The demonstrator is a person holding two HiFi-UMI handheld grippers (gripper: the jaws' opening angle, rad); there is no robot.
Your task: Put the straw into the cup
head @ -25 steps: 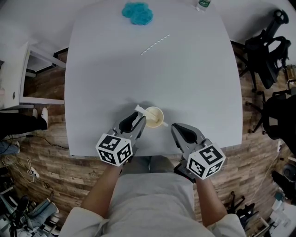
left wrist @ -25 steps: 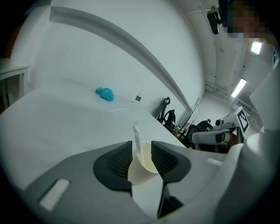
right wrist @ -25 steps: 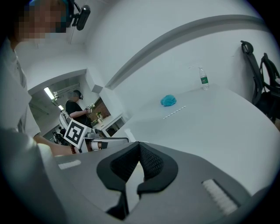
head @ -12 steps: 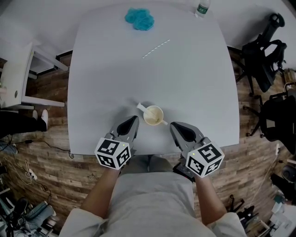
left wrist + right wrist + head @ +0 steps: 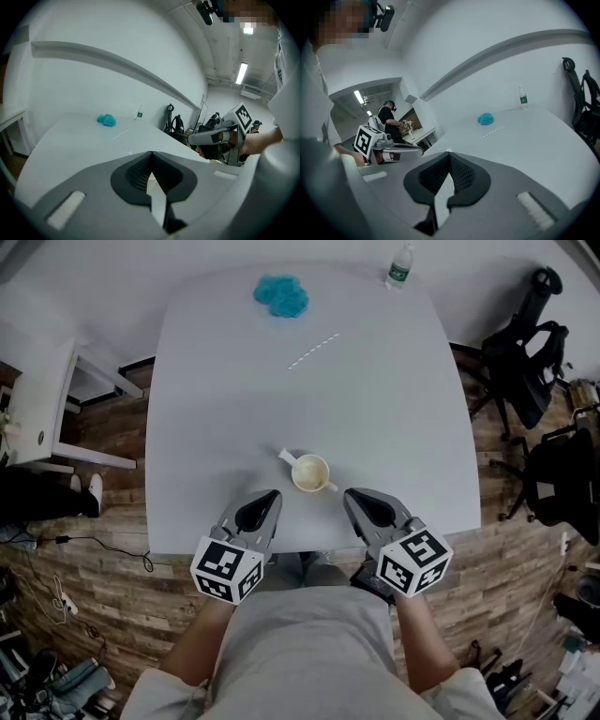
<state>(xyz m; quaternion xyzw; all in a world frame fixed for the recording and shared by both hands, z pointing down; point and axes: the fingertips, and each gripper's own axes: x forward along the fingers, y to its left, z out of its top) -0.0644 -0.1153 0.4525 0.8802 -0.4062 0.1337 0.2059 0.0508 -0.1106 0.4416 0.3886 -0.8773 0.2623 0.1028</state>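
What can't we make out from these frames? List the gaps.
- Inside of the cup: head view, too small; the white pieces sticking out at its rim are unclear.
- The cup in both gripper views: blocked by the bodies of the left tongs and right tongs.
- Label on the bottle: head view, too small.
- Blue lump: material unclear, too small.

White table, on a wood-plank floor. On top: cup upright near the near edge, roughly centred. Straw lies flat and slanted toward the far side, well apart from the cup. Blue cloth bunched by the far edge. Bottle upright at the far right corner.
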